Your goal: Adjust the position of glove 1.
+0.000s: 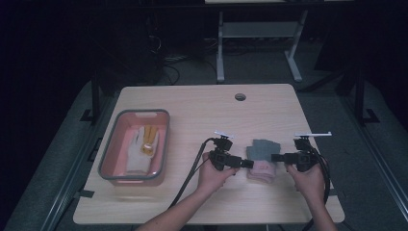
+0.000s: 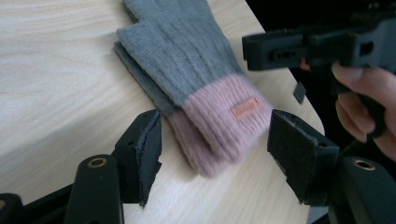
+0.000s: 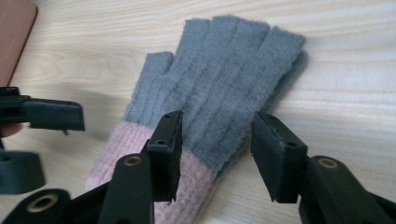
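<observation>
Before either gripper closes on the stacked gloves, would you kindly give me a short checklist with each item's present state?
1. Left gripper open, pink cuff between its jaws: ok.
2. Right gripper open over the grey part: ok.
3. Gloves stacked flat on the table: ok.
4. The two grippers apart: ok, though close.
5. Bin has room beside the white glove: ok.
6. Pads will catch both layers: cannot tell.

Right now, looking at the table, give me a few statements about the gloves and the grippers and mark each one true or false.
1. The grey and pink gloves lie on the table. True.
2. The left gripper is clamped on the cuff. False: its jaws stand open around it.
3. The right gripper is open. True.
4. The bin is empty. False: a white and yellow glove lies in it.
</observation>
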`<state>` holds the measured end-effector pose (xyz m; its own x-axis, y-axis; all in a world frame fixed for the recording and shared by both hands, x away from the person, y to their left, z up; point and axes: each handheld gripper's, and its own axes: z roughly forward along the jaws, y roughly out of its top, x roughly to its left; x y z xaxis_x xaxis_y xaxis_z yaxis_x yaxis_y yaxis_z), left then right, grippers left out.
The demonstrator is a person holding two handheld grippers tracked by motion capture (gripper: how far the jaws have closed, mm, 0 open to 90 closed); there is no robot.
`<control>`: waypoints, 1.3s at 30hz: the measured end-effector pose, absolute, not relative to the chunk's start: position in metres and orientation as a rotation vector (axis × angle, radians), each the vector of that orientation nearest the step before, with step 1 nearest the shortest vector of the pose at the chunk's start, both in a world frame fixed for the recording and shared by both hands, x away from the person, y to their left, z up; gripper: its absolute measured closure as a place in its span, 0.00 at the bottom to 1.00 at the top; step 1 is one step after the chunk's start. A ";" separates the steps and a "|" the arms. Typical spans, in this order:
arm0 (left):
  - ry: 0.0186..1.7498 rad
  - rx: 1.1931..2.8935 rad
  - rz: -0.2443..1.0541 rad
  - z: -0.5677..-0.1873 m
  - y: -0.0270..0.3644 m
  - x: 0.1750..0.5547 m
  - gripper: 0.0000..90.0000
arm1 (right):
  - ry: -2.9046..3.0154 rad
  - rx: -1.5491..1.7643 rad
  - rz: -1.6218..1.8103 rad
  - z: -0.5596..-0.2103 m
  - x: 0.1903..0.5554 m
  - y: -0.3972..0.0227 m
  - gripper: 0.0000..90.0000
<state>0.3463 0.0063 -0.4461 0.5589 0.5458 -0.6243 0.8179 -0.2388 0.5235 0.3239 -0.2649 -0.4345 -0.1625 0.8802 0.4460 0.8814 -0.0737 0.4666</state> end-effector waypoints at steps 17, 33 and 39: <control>1.152 1.960 -0.444 -0.468 -0.020 0.351 0.39 | -2.037 -2.016 -1.116 -0.461 0.326 -0.274 0.57; 1.158 1.970 -0.423 -0.470 -0.024 0.350 0.52 | -1.907 -2.006 -1.232 -0.472 0.319 -0.273 0.69; 1.161 1.957 -0.436 -0.472 -0.023 0.351 0.60 | -1.884 -2.002 -1.266 -0.476 0.318 -0.269 0.76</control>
